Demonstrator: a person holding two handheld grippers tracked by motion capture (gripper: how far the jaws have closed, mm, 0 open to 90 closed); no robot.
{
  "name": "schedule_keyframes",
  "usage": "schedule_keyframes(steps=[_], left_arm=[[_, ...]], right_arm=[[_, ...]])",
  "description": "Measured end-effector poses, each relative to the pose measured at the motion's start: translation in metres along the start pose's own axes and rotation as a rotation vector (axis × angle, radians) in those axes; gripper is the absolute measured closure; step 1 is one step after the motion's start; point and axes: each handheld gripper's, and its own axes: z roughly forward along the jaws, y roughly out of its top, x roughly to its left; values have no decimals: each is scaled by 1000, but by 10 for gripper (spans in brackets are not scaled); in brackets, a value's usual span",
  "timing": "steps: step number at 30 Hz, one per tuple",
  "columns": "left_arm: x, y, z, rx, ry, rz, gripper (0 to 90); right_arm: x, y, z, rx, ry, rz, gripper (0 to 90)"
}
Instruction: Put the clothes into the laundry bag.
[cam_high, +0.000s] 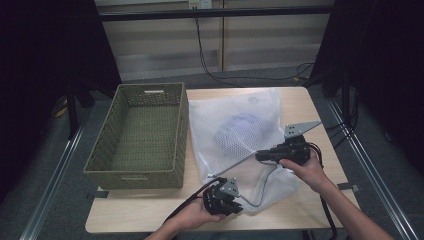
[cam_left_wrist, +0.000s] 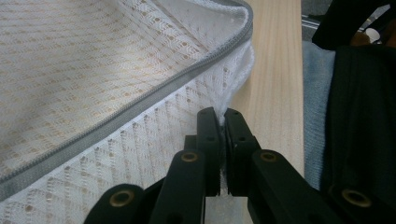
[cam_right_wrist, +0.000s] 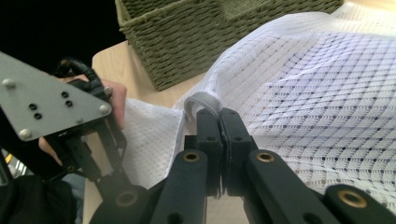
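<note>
A white mesh laundry bag (cam_high: 240, 115) lies on the wooden table (cam_high: 150, 210), with a pale blue garment (cam_high: 241, 129) bundled inside it. My left gripper (cam_high: 236, 199) is at the bag's near corner, shut on the mesh edge (cam_left_wrist: 223, 116) just below the grey zipper (cam_left_wrist: 140, 107). Farther right, my right gripper (cam_high: 259, 156) points left and is shut on the bag's grey zipper band (cam_right_wrist: 201, 100), holding that edge lifted. In the right gripper view its jaws (cam_right_wrist: 219, 114) meet on the band, with the mesh (cam_right_wrist: 317, 93) spread behind.
An empty green woven basket (cam_high: 102, 155) stands on the left half of the table, touching the bag's left side. Its corner (cam_right_wrist: 210, 37) rises just beyond the bag. Bare table runs along the front edge (cam_left_wrist: 275, 70). Cables trail from both grippers.
</note>
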Motion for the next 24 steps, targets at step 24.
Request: schedule_keyframes(steps=[24], left_arm=[[-2, 1, 1, 2, 9, 4, 868]], right_arm=[[-1, -39, 31, 149, 46, 42, 877]])
